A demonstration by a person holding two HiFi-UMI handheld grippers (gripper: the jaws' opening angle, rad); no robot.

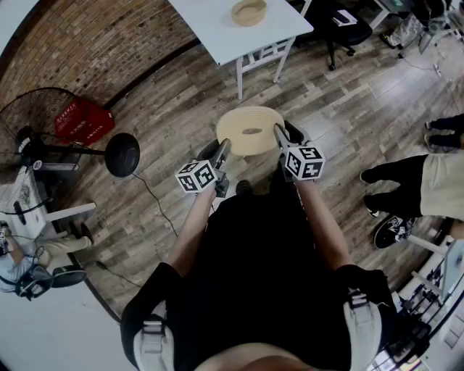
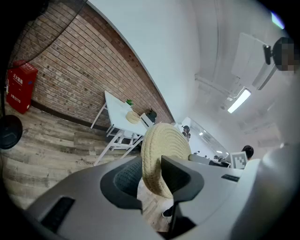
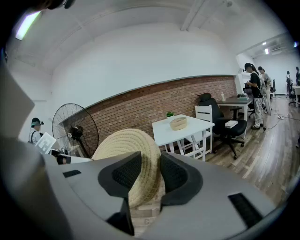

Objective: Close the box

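Well short of the white table (image 1: 217, 32), our left gripper (image 1: 223, 148) and right gripper (image 1: 278, 134) each clench one edge of the woven lid (image 1: 250, 129), so we should carry it level toward the open woven box (image 1: 249, 12) on that table and lower it centred on the rim.

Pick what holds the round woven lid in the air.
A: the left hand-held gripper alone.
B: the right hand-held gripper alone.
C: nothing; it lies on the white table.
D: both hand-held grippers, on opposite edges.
D: the woven lid sits clamped in the jaws of the left hand-held gripper and the right hand-held gripper.
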